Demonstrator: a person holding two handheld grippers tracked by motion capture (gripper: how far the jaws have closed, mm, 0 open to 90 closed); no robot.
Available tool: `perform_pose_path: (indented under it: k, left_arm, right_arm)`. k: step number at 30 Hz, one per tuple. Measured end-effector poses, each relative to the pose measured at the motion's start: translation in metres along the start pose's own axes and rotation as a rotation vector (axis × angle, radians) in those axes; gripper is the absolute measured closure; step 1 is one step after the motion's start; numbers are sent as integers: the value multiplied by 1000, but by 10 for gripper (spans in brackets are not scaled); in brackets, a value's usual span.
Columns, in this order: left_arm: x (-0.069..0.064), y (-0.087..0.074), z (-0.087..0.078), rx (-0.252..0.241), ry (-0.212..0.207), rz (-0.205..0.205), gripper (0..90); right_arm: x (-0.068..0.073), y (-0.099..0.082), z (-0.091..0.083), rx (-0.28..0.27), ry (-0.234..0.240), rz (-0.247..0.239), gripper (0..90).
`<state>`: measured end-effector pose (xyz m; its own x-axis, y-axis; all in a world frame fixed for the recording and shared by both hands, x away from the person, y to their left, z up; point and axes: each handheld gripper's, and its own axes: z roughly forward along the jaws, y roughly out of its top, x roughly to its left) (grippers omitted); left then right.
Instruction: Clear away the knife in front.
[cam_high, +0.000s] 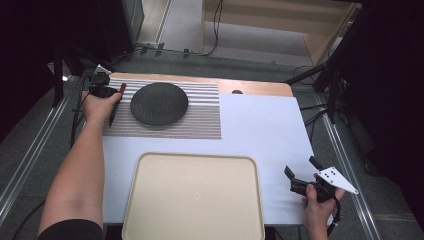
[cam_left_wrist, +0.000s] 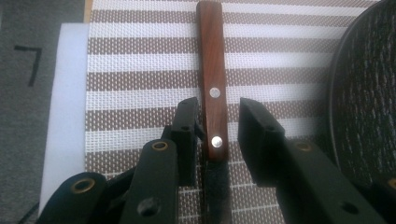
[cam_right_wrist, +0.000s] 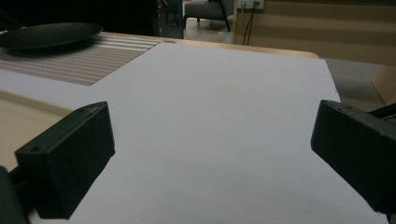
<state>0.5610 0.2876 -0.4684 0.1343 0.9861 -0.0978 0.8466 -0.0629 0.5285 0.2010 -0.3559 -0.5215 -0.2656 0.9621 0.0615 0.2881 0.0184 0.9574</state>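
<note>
A knife (cam_left_wrist: 214, 93) with a red-brown wooden handle and a dark blade lies on the striped placemat (cam_left_wrist: 140, 70), left of a dark round plate (cam_left_wrist: 369, 93). My left gripper (cam_left_wrist: 217, 126) straddles the handle near its blade end. The left pad is at the wood and a gap remains at the right pad, so the jaws stand open around it. From above, the knife (cam_high: 120, 92) lies along the mat's left edge beside the plate (cam_high: 159, 103), with my left gripper (cam_high: 114, 100) on it. My right gripper (cam_high: 301, 166) rests open and empty at the table's right front.
A large beige tray (cam_high: 192, 197) lies at the front middle of the white table top (cam_high: 260, 135), left of the right gripper. The placemat (cam_high: 200, 120) covers the far left part. Metal rails run along both sides of the table.
</note>
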Motion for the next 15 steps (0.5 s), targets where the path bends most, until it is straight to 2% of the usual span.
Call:
perform_pose_path:
  k: [4,8,10,15]
  left_arm:
    - [-1,-1,3,24,15,3,704]
    - [-3,-1,4,26,33,-8,731]
    - [-5,0,4,35,58,15,752]
    - [-6,0,3,46,64,39,772]
  right_arm:
    - [0,0,0,0,4,5,0]
    - [0,0,0,0,2,1,0]
    - [0,0,0,0,2,2,0]
    - [0,0,0,0,-1,1,0]
